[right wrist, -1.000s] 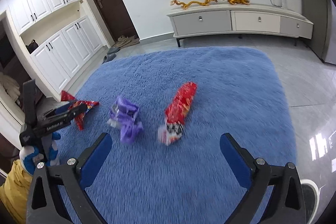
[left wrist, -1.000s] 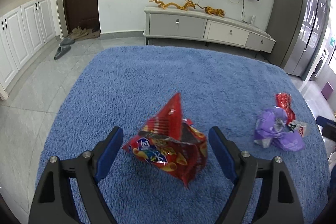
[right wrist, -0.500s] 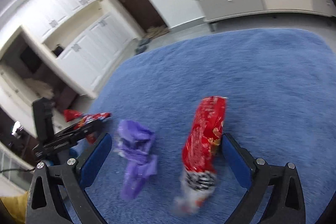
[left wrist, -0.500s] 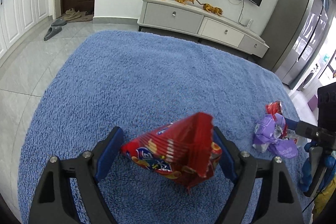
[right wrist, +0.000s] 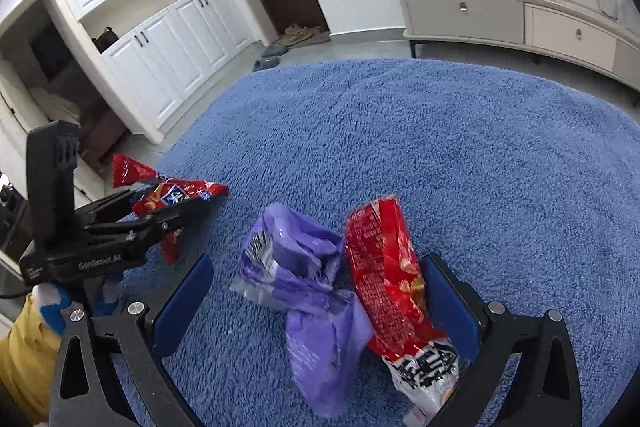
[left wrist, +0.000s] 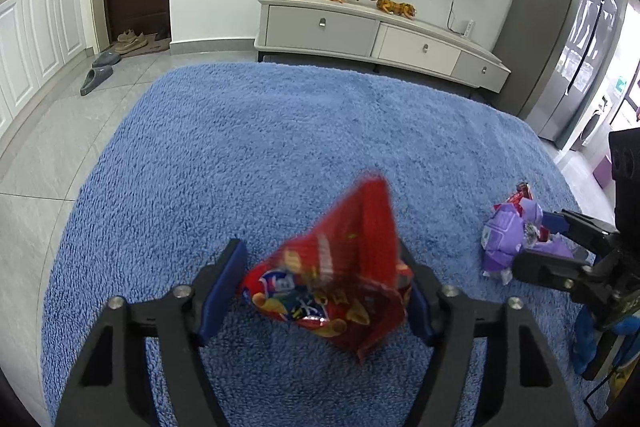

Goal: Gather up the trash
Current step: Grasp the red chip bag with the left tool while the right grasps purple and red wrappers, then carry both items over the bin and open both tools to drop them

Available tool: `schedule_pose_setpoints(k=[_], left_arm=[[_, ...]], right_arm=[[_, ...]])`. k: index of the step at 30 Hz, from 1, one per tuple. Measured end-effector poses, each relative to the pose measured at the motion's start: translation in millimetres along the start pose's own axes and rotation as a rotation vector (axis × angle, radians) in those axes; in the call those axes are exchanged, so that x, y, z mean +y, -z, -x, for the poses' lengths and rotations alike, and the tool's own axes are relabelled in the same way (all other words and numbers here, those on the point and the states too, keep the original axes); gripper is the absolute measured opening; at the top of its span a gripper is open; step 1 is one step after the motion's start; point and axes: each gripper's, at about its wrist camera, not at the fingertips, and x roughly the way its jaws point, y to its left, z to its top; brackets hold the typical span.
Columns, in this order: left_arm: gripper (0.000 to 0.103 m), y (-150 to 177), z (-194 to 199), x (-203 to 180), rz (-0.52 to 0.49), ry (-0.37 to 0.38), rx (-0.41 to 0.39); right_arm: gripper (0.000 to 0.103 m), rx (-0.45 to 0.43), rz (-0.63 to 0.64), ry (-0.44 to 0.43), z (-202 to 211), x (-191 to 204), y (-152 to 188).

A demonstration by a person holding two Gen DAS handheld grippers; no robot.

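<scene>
My left gripper (left wrist: pixel 320 291) is shut on a red crisp bag (left wrist: pixel 340 283), which it holds just above the blue rug (left wrist: pixel 260 155); the bag looks blurred. The same bag (right wrist: pixel 176 197) and left gripper (right wrist: pixel 188 211) show at the left of the right wrist view. My right gripper (right wrist: pixel 316 303) is open and low over the rug, with a crumpled purple wrapper (right wrist: pixel 304 291) and a long red-and-white snack bag (right wrist: pixel 396 299) lying between its fingers. The purple wrapper (left wrist: pixel 508 243) also shows at the right of the left wrist view, beside the right gripper (left wrist: pixel 540 247).
A white TV cabinet (left wrist: pixel 376 39) with gold dragon figures stands beyond the rug's far edge. White cupboards (right wrist: pixel 168 43) and a dark door line the left wall, with slippers (left wrist: pixel 96 79) on the tiled floor. A grey fridge (left wrist: pixel 568 47) stands at the right.
My left gripper has closed on the red crisp bag and lifted it. My right gripper has moved down and forward until the purple wrapper and red-and-white bag lie between its fingers.
</scene>
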Motion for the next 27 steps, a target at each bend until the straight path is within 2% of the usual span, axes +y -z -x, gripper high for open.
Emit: schedule_pose_setpoints(k=[1, 3, 4, 6, 10, 18, 22, 27], left_arm=[[0.065, 0.2, 0.3, 0.9, 0.000, 0.002, -0.002], [0.059, 1.1, 1.2, 0.2, -0.004, -0.001, -0.003], [0.057, 1.5, 1.9, -0.3, -0.008, -0.004, -0.004], [0.043, 2.4, 3.6, -2.4, -0.021, 0.006, -0.003], [0.025, 8.0, 12.8, -13.1, -0.050, 0.023, -0.008], [0.023, 18.1, 62.0, -37.7, -0.092, 0.056, -0.052], [0.023, 24.2, 97.4, -61.6, -0.139, 0.083, -0.082], [0.023, 32.2, 131.9, -113.0, -0.216, 0.146, -0.104]], right_arm=[[0.095, -0.005, 0.002, 0.014, -0.2, 1.7, 0.3], [0.071, -0.014, 0.001, 0.032, -0.1, 3.9, 1.3], [0.063, -0.015, -0.001, 0.033, 0.6, 3.8, 2.8], [0.054, -0.013, -0.001, 0.034, 1.7, 4.2, 5.6], [0.038, -0.013, -0.013, 0.027, 8.9, 4.2, 13.3], [0.034, -0.112, -0.058, 0.006, 62.7, 10.3, 34.9], [0.033, -0.170, -0.085, 0.009, 107.9, 10.4, 53.5], [0.033, -0.249, -0.150, 0.060, 178.6, -5.1, 88.3]])
